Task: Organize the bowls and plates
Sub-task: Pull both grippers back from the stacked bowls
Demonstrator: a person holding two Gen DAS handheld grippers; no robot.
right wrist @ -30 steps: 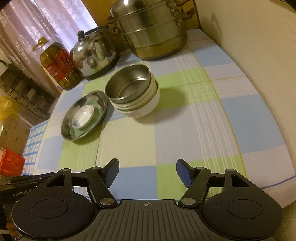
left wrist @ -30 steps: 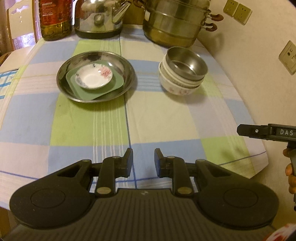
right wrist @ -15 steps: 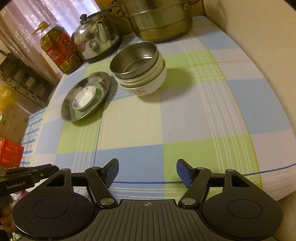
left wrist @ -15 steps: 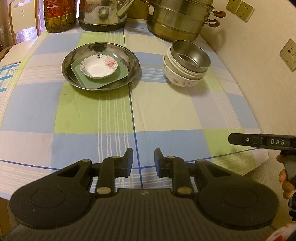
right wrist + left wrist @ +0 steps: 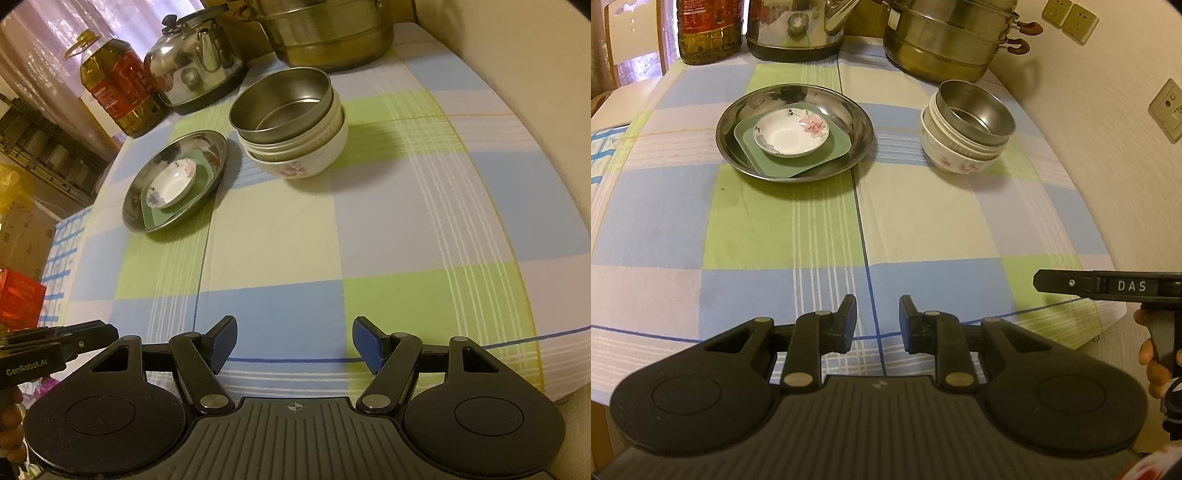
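Observation:
A steel plate [image 5: 857, 122] [image 5: 214, 147] holds a green square plate [image 5: 750, 147] [image 5: 205, 170] with a small floral saucer [image 5: 790, 133] [image 5: 170, 182] on top. To its right stands a bowl stack: a steel bowl [image 5: 979, 110] [image 5: 280, 101] nested in white floral bowls [image 5: 955, 160] [image 5: 299, 162]. My left gripper [image 5: 877, 319] is open a little and empty, above the table's near edge. My right gripper [image 5: 293, 341] is open wide and empty, also near the front edge, well short of the stacks.
A checked tablecloth [image 5: 820, 229] covers the table. At the back stand an oil bottle [image 5: 709, 29] [image 5: 118, 88], a steel kettle [image 5: 794, 29] [image 5: 195, 70] and a large steamer pot [image 5: 945, 40] [image 5: 332, 37]. A wall runs along the right side [image 5: 1108, 147].
Both grippers have drawn back toward the table's front edge, then the left moved slightly closer again. Jaws and dishes are unchanged.

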